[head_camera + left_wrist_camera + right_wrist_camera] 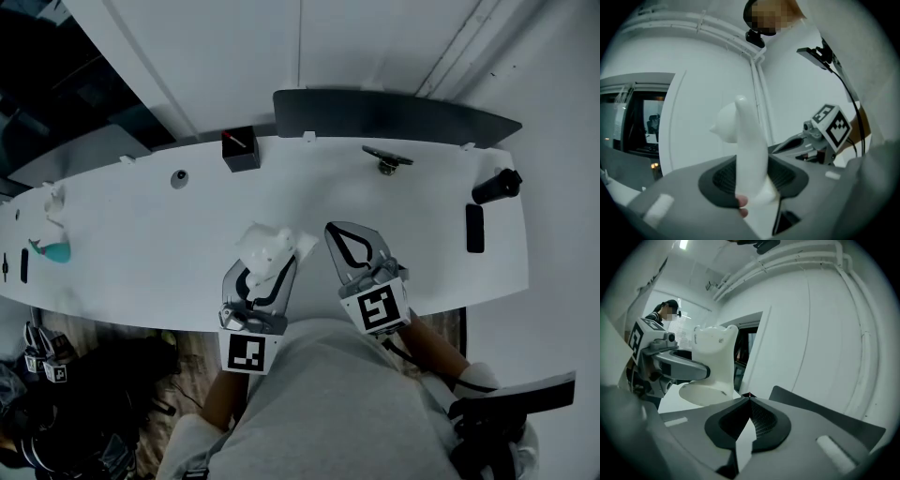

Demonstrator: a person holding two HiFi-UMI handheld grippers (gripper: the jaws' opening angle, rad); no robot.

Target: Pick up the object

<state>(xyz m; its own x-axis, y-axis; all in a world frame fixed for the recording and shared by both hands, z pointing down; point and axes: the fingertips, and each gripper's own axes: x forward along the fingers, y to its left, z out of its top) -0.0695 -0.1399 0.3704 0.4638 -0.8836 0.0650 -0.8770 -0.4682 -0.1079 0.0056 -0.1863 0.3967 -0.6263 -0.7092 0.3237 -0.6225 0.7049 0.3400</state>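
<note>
The object is a white plastic piece [270, 247] with a round base and an upright part. My left gripper [265, 275] is shut on it and holds it just above the front of the white table [150, 244]. In the left gripper view the white piece [749, 150] stands upright between the dark pads [719, 180]. My right gripper [349, 242] sits close beside it on the right, shut with nothing between its jaws. In the right gripper view its pads [761, 420] meet, and the white piece [715, 362] and the left gripper [679, 367] show at the left.
Along the table's far edge stand a black box [240, 148], a small dark knob [179, 177] and a black clamp-like thing [386, 157]. At the right end lie a black cylinder [497, 186] and a flat black slab [475, 228]. A teal thing [54, 249] lies far left.
</note>
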